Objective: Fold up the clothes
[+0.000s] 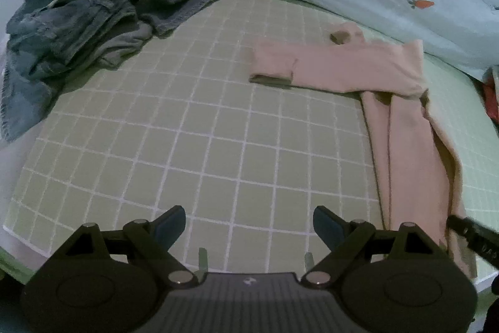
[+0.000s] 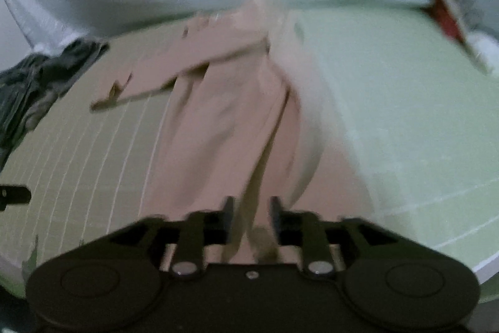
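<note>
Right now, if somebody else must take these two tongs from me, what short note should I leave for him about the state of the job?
Left tongs: open, empty, above the grid mat.
Right tongs: shut on the near end of the pink garment; this view is blurred.
Pink garment: on the right of the mat, one part lying across at the far end, a long part running toward you.
Denim pile: crumpled at the far left, untouched.
Done: the pink piece looks partly folded.
Left: finish the pink fold, then fold the denim.
</note>
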Demonstrator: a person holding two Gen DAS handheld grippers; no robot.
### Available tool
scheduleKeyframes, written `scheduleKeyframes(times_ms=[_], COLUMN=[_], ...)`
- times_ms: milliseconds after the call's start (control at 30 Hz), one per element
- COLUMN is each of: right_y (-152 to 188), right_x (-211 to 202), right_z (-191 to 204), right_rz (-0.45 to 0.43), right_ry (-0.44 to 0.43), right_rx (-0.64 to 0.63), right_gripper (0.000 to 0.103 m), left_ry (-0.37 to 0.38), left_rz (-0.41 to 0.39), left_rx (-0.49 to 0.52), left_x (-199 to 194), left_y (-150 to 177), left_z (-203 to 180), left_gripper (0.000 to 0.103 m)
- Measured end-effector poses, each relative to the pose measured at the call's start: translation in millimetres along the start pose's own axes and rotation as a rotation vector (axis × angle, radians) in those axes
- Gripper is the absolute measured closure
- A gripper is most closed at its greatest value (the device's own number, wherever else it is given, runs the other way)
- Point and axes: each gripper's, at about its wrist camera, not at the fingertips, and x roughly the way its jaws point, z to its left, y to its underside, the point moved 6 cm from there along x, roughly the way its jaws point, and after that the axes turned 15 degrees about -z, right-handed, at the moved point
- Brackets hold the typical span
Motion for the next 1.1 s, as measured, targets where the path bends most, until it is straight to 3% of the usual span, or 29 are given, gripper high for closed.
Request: scheduleKeyframes(times_ms=[100, 167, 233, 300, 533, 633, 800, 1100], right_y=[0, 0, 0, 0, -21, -44, -64, -85], right_x=[2, 3, 4, 5, 0, 1, 22, 62], right_z=[-7, -12, -16, -21, -17, -35, -74, -69], right_rz=[0.009, 0.014, 0.020, 0.026, -0.011, -0.070, -0.054, -0.033], right_ry=[0.013, 0.022, 0.031, 0.040, -0.075, -0.028, 0.081, 0.047], right_rx=[0.016, 0.026, 0.037, 0.047, 0.054, 0.110, 0.165, 0.084], right_gripper=[0.058, 0.068, 0.089, 0.096, 0.095, 0.089, 0.082, 0.082], left_ry=[0.021, 0.026, 0.022, 0.013, -0.003, -0.007, -0.031, -0.080], left_rz=[0.010, 0.014, 0.016, 0.017, 0.023, 0.017, 0.016, -0.007], left_rx=[0.017, 0.021, 0.016, 0.004, -0.022, -0.018, -0.020, -0.051], left_x=[2, 3, 4, 5, 12, 15, 24, 45], left_y=[2, 3, 4, 3, -3, -7, -15, -41], left_z=[-7, -12, -13, -15, -28, -37, -46, -44], left_gripper=[0.014, 0.014, 0.014, 0.014, 0.014, 0.013, 0.013, 0.013])
